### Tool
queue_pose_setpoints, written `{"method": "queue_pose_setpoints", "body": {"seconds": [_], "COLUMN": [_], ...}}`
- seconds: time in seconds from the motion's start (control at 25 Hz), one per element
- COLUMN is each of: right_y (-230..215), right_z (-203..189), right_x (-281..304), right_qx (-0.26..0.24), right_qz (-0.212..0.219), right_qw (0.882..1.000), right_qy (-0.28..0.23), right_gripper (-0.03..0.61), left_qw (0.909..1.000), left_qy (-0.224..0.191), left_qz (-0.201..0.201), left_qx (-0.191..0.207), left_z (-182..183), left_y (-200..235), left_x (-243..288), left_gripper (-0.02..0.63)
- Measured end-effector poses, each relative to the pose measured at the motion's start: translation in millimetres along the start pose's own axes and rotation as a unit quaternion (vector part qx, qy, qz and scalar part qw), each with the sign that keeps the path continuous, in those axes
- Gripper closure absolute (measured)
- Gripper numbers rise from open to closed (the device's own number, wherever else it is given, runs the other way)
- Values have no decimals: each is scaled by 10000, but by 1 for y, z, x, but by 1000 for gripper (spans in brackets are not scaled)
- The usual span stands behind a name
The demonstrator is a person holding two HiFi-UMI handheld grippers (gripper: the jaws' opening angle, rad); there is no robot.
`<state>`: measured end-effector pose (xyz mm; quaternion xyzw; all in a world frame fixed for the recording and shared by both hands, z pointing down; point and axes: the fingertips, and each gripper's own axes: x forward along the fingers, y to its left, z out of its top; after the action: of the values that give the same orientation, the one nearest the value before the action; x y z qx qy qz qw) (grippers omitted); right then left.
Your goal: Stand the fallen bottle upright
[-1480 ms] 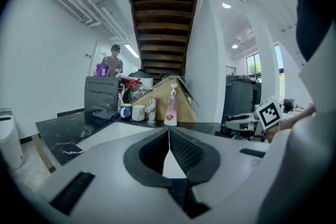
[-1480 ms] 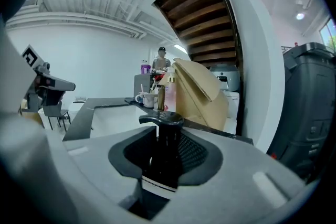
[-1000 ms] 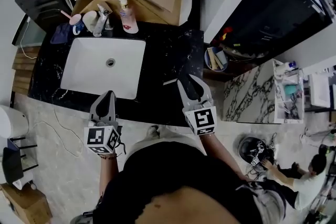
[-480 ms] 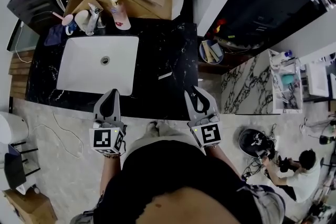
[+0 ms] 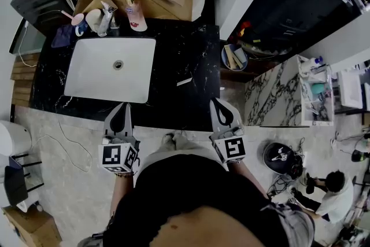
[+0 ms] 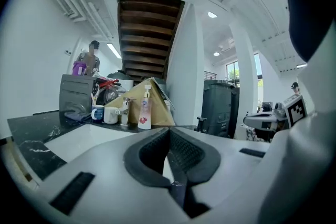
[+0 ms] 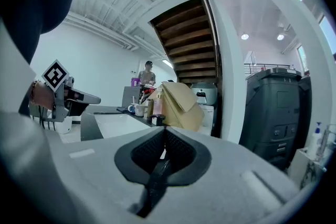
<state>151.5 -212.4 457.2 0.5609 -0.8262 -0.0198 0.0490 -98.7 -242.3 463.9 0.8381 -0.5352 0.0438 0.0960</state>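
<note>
Grey right gripper (image 5: 219,103) just closed empty, drawn back.

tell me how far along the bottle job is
Done: the pump bottle stands upright behind the sink, beside the faucet. In hand: nothing; the left gripper is shut and empty, and the right gripper has just closed on nothing, both at the counter's near edge. Left: no fallen bottle shows.

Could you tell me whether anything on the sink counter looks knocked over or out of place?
Nothing lies toppled: the pump bottle stands upright beside the faucet. Only a small white strip, unidentifiable, lies askew on the black counter right of the sink.
</note>
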Motion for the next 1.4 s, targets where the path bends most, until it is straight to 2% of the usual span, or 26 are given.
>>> {"method": "queue_pose_setpoints", "body": {"seconds": [0.08, 0.24, 0.88, 1.4], "right_y": [-1, -1, -9, -8], "right_z": [-9, -18, -24, -31], "right_x": [-3, -8, -9, -4], "right_qx": [108, 234, 473, 471], "right_qz": [-66, -108, -203, -120], "right_qw": [9996, 9986, 9968, 9960], "right_qy": [246, 463, 616, 745], "right_gripper": [572, 572, 572, 574], "left_qw": [10000, 10000, 9999, 9999], "left_qy": [-47, -15, 25, 116], "left_qz": [-2, -54, -79, -36], "left_qx": [-80, 33, 92, -74], "left_z": [3, 1, 2, -8], "left_y": [-1, -6, -10, -15], "left_x": [-2, -3, 1, 2], "left_gripper": [609, 609, 609, 609]}}
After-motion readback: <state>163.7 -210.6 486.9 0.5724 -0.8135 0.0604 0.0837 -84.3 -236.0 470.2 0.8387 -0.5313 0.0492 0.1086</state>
